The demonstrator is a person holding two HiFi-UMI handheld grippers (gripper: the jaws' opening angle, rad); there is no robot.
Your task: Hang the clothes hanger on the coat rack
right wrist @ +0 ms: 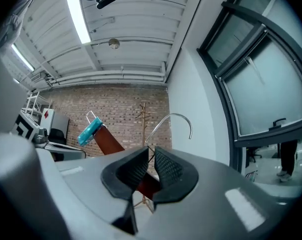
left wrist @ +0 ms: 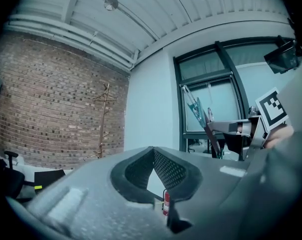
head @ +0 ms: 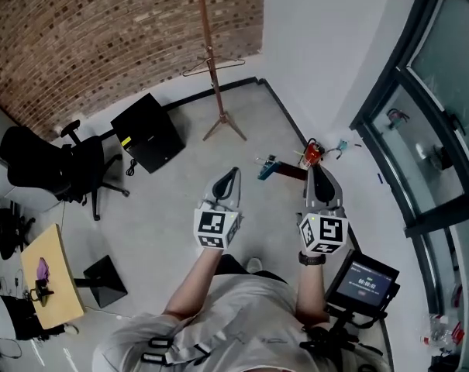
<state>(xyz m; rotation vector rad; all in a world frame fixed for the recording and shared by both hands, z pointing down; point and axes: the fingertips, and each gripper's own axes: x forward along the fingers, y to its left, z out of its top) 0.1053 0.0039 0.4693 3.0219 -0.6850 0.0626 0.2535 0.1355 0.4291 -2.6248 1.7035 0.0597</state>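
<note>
The wooden coat rack (head: 211, 60) stands on the floor by the brick wall, far ahead, with a thin wire hanger (head: 213, 67) on one of its pegs. My right gripper (head: 316, 170) is shut on a brown wooden clothes hanger (head: 284, 170) with a teal clip (head: 267, 166). In the right gripper view the brown bar (right wrist: 110, 140) passes between the pads, its metal hook (right wrist: 179, 120) rises above, and the rack (right wrist: 143, 115) is small behind. My left gripper (head: 232, 175) is shut and holds nothing. Its view shows the rack (left wrist: 106, 121) and the held hanger (left wrist: 206, 130).
A black cabinet (head: 147, 132) and an office chair (head: 60, 165) stand left of the rack. A red fire extinguisher (head: 312, 154) sits by the white wall. Glass windows (head: 436, 130) run along the right. A small wooden table (head: 52, 277) and a screen (head: 363, 279) are close by.
</note>
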